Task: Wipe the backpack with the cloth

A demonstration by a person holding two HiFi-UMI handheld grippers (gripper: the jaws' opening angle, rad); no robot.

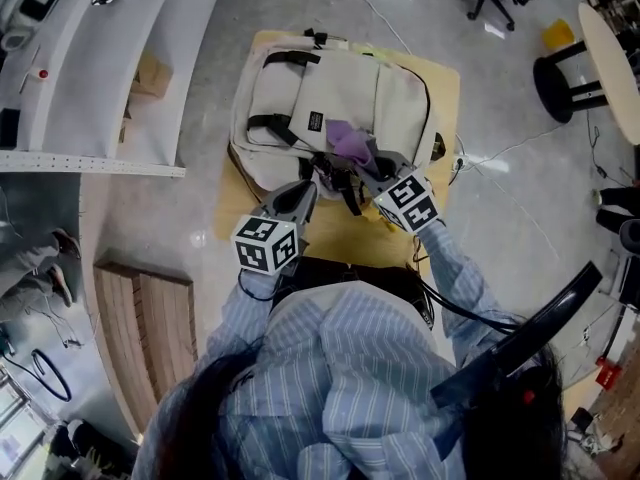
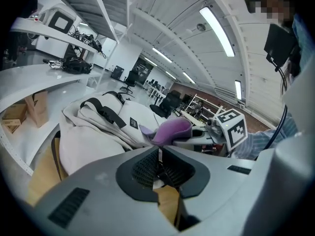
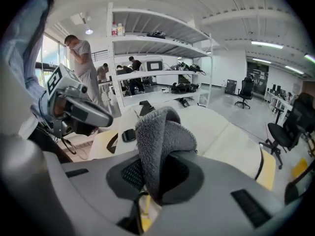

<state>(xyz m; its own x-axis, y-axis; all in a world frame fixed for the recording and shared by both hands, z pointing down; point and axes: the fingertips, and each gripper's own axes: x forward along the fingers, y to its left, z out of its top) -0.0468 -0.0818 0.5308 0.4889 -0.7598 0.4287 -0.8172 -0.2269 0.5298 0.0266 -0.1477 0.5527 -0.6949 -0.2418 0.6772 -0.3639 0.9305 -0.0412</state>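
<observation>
The backpack (image 1: 340, 98), pale beige with black straps, lies flat on a yellowish board (image 1: 445, 83) on the floor, in the upper middle of the head view. The person stands over its near end with both arms forward.

The right gripper (image 1: 365, 173) is clenched on the cloth (image 1: 352, 141), a purple towel. From above, the cloth bunches up just past the gripper's tips, in the centre of the frame, and sits on the lower part of the backpack's front. In the right gripper view, the cloth (image 3: 160, 136) rises out of the pinch of the right gripper (image 3: 155, 181) as a folded hump in mid-frame. The backpack (image 3: 216, 127) spreads behind it to the right.

The left gripper (image 1: 300, 198) is just left of the right one, its tips over the near edge of the backpack beside a black strap. In its own view the left gripper (image 2: 158, 151) has its jaws pressed together at the tips, and I can see nothing between them. Beyond them, the cloth (image 2: 170, 131) shows at centre frame with the backpack (image 2: 93, 132) filling the left.

White shelves (image 1: 90, 88) stand at the upper left of the head view.
</observation>
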